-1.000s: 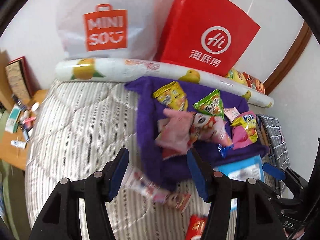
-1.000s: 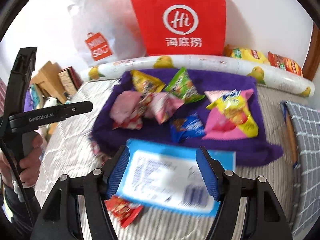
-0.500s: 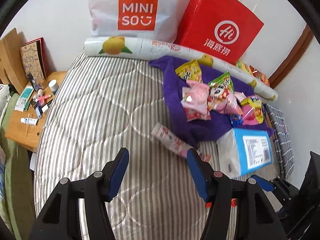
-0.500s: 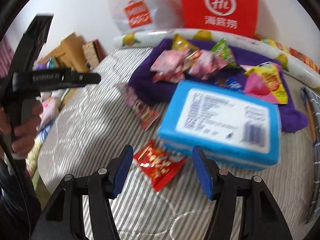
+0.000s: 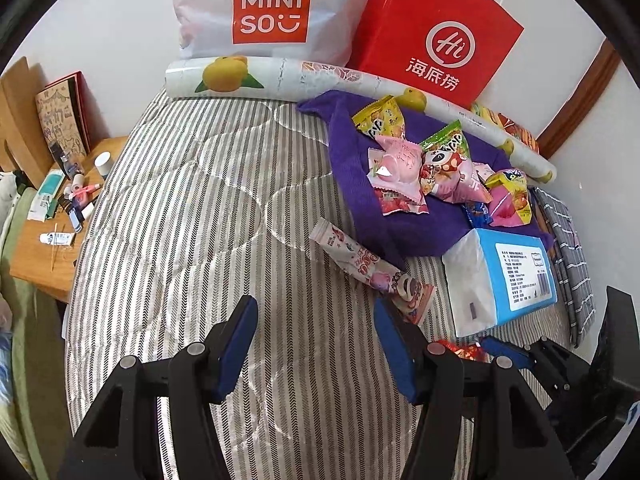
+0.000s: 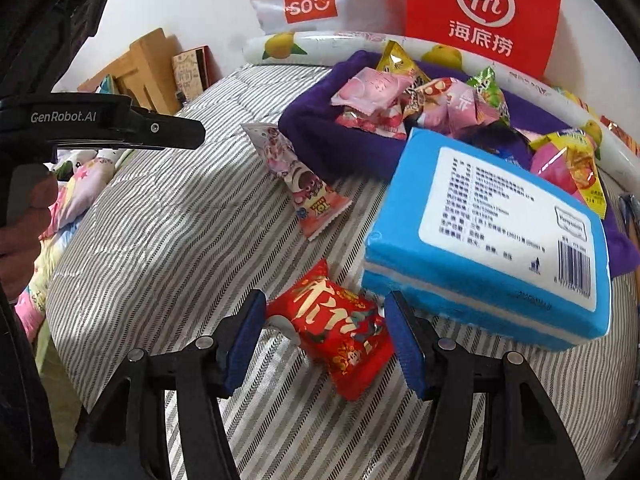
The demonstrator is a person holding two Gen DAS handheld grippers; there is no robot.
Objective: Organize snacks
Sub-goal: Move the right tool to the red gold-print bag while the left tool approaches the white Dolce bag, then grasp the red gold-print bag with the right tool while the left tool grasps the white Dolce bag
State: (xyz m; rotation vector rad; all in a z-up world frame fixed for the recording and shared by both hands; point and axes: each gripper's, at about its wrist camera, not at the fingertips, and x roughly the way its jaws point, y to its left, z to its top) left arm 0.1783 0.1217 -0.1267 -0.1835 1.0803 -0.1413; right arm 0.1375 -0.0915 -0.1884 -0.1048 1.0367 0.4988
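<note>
Several snack packets (image 5: pixel 424 160) are piled on a purple cloth (image 5: pixel 352 168) on a striped bed; the pile also shows in the right wrist view (image 6: pixel 404 100). A long pink packet (image 5: pixel 360 260) (image 6: pixel 296 176) lies on the bed beside the cloth. A red packet (image 6: pixel 340 328) lies between the fingers of my open right gripper (image 6: pixel 324 332), which is not closed on it. My left gripper (image 5: pixel 316 344) is open and empty above the bare bed, short of the pink packet.
A blue tissue pack (image 6: pixel 492 236) (image 5: pixel 504 276) lies right of the red packet. A rolled mat (image 5: pixel 320 80), a white Miniso bag (image 5: pixel 264 8) and a red paper bag (image 5: pixel 432 32) stand at the wall. A cluttered bedside table (image 5: pixel 52 224) is at left.
Both grippers have pulled back from the cloth. The right gripper has moved left off the tissue pack and now straddles the red packet.
</note>
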